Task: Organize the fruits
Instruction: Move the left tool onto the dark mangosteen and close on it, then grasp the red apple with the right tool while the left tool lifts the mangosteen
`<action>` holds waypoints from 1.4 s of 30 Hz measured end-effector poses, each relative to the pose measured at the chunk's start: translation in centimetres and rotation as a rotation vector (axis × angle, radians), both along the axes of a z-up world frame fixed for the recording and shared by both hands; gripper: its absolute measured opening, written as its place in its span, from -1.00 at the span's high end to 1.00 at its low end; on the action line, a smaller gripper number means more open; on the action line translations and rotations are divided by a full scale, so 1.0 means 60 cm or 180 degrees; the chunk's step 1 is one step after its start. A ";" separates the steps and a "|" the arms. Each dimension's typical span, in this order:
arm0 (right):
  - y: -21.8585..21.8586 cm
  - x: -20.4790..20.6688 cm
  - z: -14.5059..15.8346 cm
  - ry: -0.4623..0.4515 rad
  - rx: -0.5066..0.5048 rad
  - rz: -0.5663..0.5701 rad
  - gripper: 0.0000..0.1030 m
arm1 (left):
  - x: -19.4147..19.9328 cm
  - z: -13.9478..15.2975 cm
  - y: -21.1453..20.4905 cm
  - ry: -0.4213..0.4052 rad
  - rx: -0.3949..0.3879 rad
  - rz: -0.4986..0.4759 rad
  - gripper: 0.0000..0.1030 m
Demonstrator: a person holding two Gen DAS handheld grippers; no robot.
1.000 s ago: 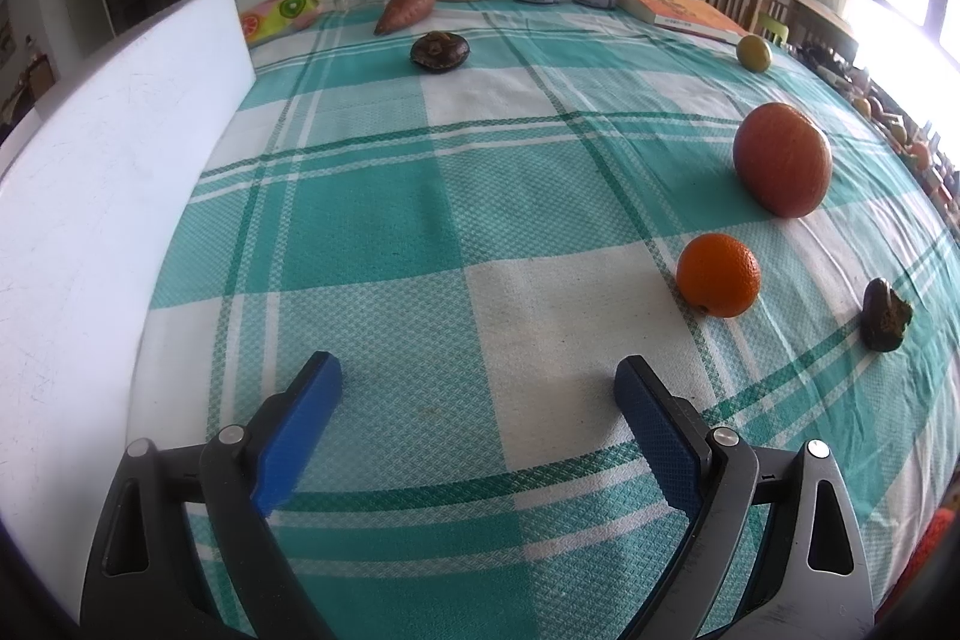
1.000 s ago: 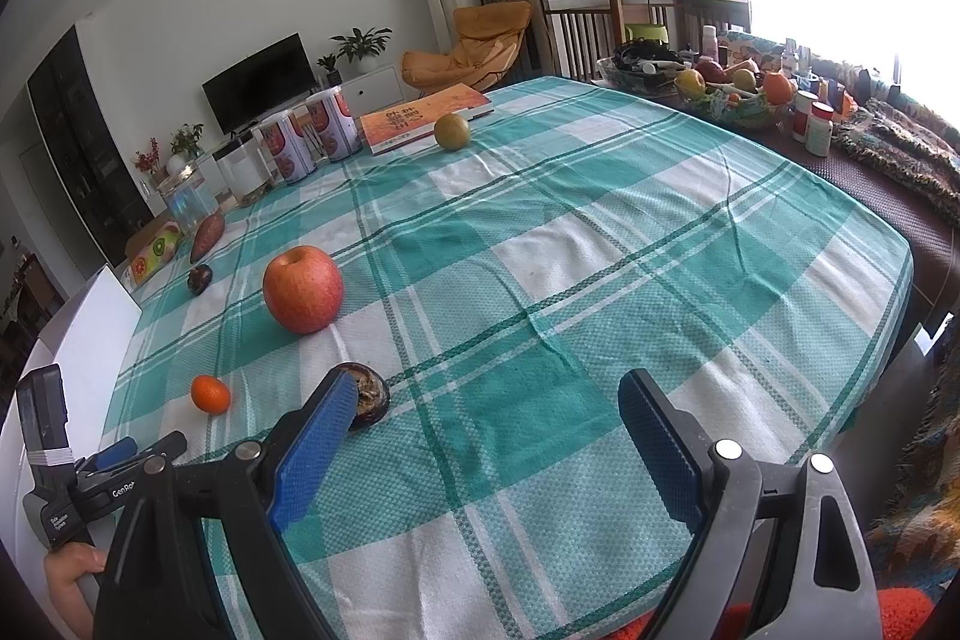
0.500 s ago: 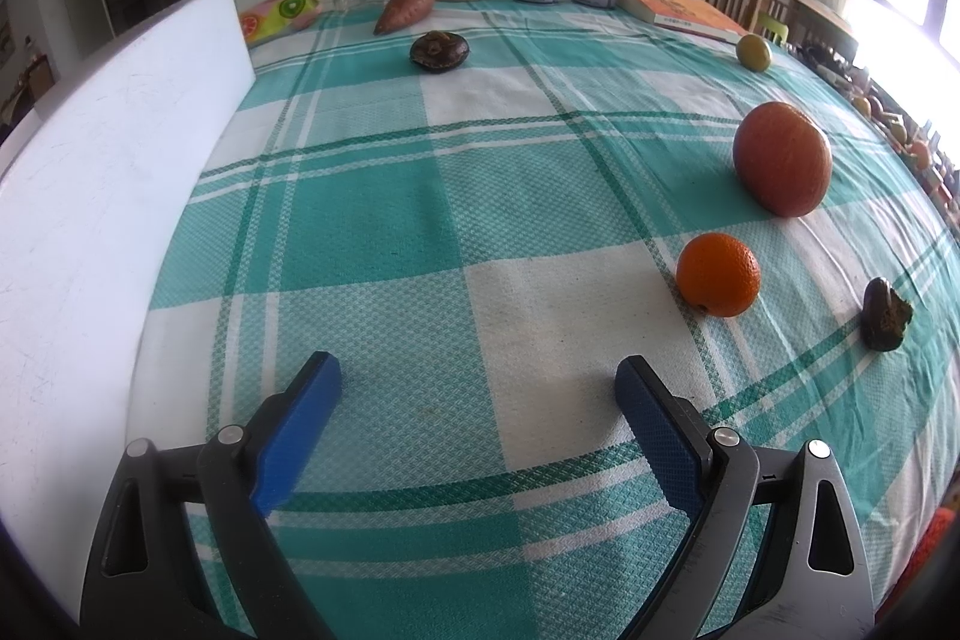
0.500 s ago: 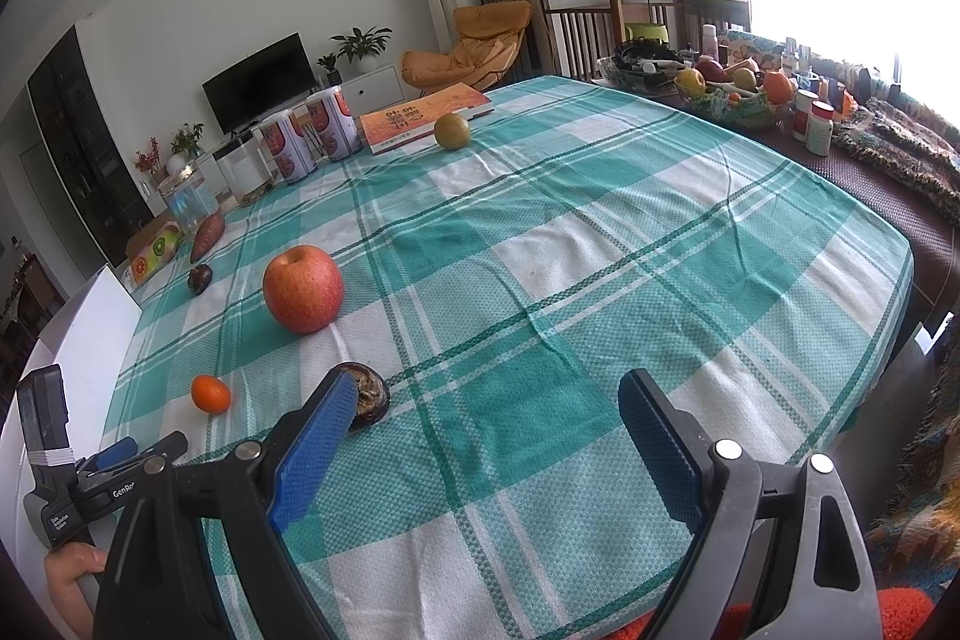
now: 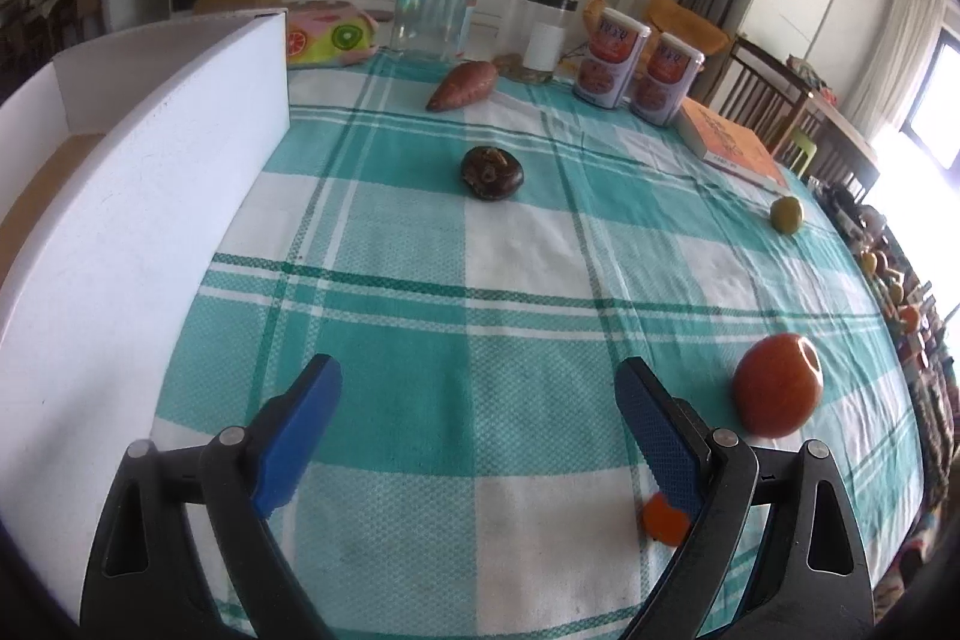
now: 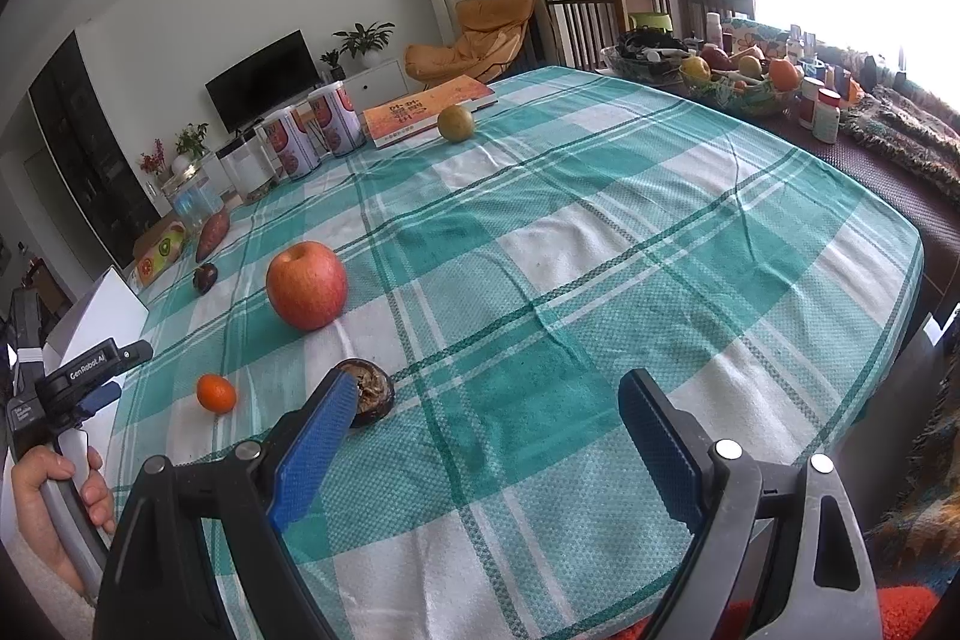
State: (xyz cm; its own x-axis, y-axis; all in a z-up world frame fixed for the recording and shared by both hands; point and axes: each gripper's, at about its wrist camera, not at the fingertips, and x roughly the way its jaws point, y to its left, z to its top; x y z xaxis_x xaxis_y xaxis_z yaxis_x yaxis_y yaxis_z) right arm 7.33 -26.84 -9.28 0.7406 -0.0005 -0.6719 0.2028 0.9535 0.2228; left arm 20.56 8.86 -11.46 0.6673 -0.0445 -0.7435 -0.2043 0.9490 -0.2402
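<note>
Both grippers are spread wide and hold nothing: the left gripper (image 5: 477,394) hangs over the checked cloth (image 5: 420,292) beside the white box (image 5: 150,196), and the right gripper (image 6: 483,421) hangs over the cloth nearer the table edge. The fruits lie well apart on the cloth: an apple (image 6: 306,285), a small orange (image 6: 216,393) half hidden behind the left gripper's right finger in its own view, a dark fruit (image 6: 371,391) just beyond the right gripper's left finger, another dark fruit (image 5: 492,173), a sweet potato (image 5: 462,85), and what looks like a pear (image 6: 455,122) by the book (image 6: 429,109).
</note>
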 end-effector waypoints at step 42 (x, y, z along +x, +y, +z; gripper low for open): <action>0.205 0.346 -0.090 0.1044 -0.0166 0.1171 -0.31 | -0.100 0.148 -0.003 -0.0123 -0.0156 -0.0543 0.10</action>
